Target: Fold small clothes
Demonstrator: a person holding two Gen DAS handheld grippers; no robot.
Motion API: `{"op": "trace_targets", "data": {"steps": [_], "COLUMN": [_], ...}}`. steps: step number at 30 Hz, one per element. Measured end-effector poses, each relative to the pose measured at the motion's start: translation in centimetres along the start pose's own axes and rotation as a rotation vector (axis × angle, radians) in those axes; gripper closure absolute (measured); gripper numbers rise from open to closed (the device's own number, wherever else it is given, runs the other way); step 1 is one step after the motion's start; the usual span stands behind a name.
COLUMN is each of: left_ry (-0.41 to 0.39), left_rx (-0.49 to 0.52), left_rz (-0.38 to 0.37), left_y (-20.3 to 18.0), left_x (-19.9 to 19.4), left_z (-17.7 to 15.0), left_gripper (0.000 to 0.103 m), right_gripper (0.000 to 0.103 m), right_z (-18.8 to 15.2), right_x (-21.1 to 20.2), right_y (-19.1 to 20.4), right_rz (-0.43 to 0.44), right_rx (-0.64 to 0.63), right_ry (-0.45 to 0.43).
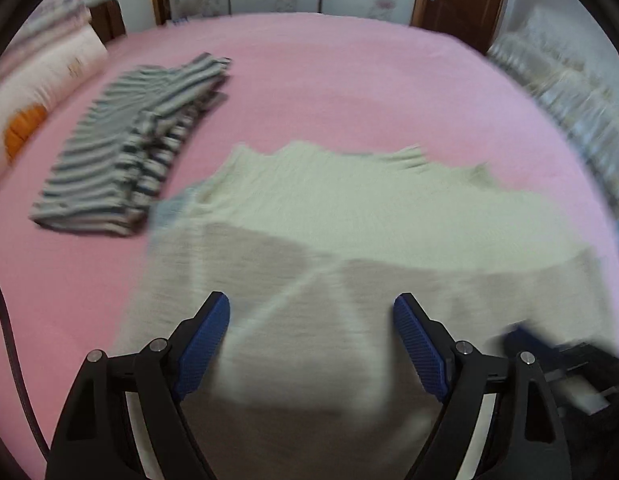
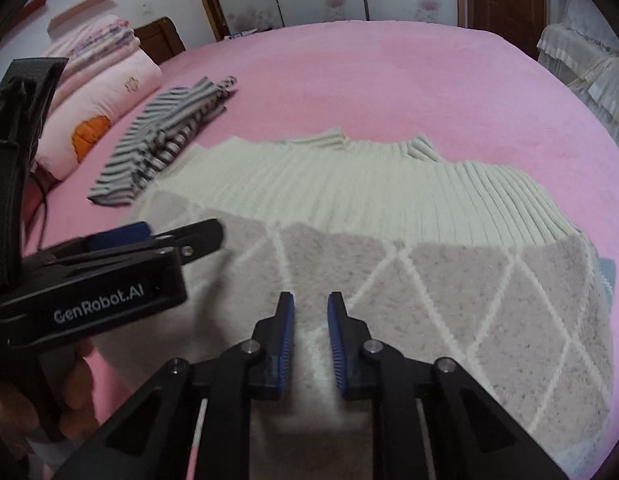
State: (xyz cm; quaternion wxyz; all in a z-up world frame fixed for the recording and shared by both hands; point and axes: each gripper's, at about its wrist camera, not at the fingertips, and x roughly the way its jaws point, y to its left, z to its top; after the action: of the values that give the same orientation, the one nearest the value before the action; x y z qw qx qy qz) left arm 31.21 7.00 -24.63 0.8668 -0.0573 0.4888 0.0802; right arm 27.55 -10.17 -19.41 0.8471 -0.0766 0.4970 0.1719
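Left wrist view, blurred: the left gripper [image 1: 311,344] hangs with jaws spread wide over the cream sweater [image 1: 349,216] on the pink bed [image 1: 349,80]; folded striped clothes [image 1: 129,148] lie at 10 o'clock.

Right wrist view, sharper: the sweater's ribbing and diamond pattern show. The right gripper [image 2: 311,340] has its jaws narrowly apart, pinching nothing. Pillows [image 2: 101,92] lie at 10 o'clock.

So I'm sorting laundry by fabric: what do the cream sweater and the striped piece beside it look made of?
Cream sweater: a knit, probably wool or acrylic. The upper part is ribbed, and the lower part is fuzzy beige with white diamond lines. Striped garment: thin, limp grey-and-white fabric, likely cotton jersey, though the fibre is not certain.
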Motion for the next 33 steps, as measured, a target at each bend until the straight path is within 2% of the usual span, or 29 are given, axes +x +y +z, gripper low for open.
{"op": "trace_targets", "data": {"steps": [1, 3, 5, 6, 7, 8, 9, 10, 13, 15, 18, 20, 23, 26, 31, 33], "left_ry": [-0.021, -0.043, -0.058, -0.066, -0.078, -0.083, -0.08, -0.074, -0.087, -0.109, -0.116, -0.109, -0.098, -0.104, -0.087, -0.089], "left_rx": [0.034, 0.069, 0.095, 0.104, 0.107, 0.099, 0.084, 0.058, 0.042, 0.068, 0.072, 0.052, 0.03, 0.051, 0.038, 0.004], "left_rz": [0.036, 0.033, 0.03, 0.049, 0.079, 0.086, 0.072, 0.05, 0.022, 0.037, 0.041, 0.028, 0.006, 0.025, 0.024, 0.021], "left_y": [0.6, 1.9, 3.2, 3.7, 4.5, 5.4, 6.1, 7.1, 8.3, 8.0, 8.0, 8.5, 8.8, 8.3, 8.1, 8.7], "left_x": [0.1, 0.1, -0.1, -0.1, -0.2, -0.1, 0.0, 0.1, 0.4, 0.4, 0.5, 1.0, 1.5, 1.0, -1.1, -2.6], "left_z": [-0.4, -0.8, -1.1, -1.2, -1.3, -1.4, -1.4, -1.5, -2.3, -2.7, -2.9, -2.7, -2.7, -2.5, -1.8, -1.6], "left_gripper": [0.019, 0.019, 0.018, 0.011, 0.008, 0.007, 0.007, 0.007, 0.006, 0.006, 0.004, 0.001, 0.0, 0.001, 0.004, 0.004], "right_gripper": [0.091, 0.102, 0.103, 0.103, 0.103, 0.103, 0.103, 0.103, 0.103, 0.103, 0.103, 0.103, 0.103, 0.103, 0.103, 0.098], "right_z": [-0.3, -0.7, -1.4, -1.8, -2.1, -2.5, -2.8, -3.6, -5.5, -6.4, -6.4, -6.7, -6.8, -6.8, -5.6, -5.3], "right_x": [-0.2, -0.9, -1.9, -2.4, -2.9, -3.6, -3.9, -4.3, -5.3, -6.0, -5.6, -5.1, -5.0, -5.2, -6.3, -7.5], "right_y": [-0.7, -2.3, -4.7, -5.9, -6.8, -7.8, -8.7, -10.5, -15.1, -16.2, -14.8, -14.7, -15.4, -15.6, -14.6, -13.8], "right_rz": [-0.013, -0.039, -0.086, -0.089, -0.075, -0.153, -0.281, -0.349, -0.283, -0.262, -0.335, -0.358, -0.332, -0.321, -0.309, -0.294], "right_rx": [0.003, 0.015, 0.024, 0.031, 0.039, 0.043, 0.032, 0.032, 0.147, 0.167, 0.087, 0.078, 0.134, 0.161, 0.169, 0.179], "right_ry": [-0.007, -0.015, -0.028, -0.032, -0.038, -0.045, -0.04, -0.041, -0.027, -0.039, -0.035, -0.032, -0.042, -0.04, -0.029, -0.042]}}
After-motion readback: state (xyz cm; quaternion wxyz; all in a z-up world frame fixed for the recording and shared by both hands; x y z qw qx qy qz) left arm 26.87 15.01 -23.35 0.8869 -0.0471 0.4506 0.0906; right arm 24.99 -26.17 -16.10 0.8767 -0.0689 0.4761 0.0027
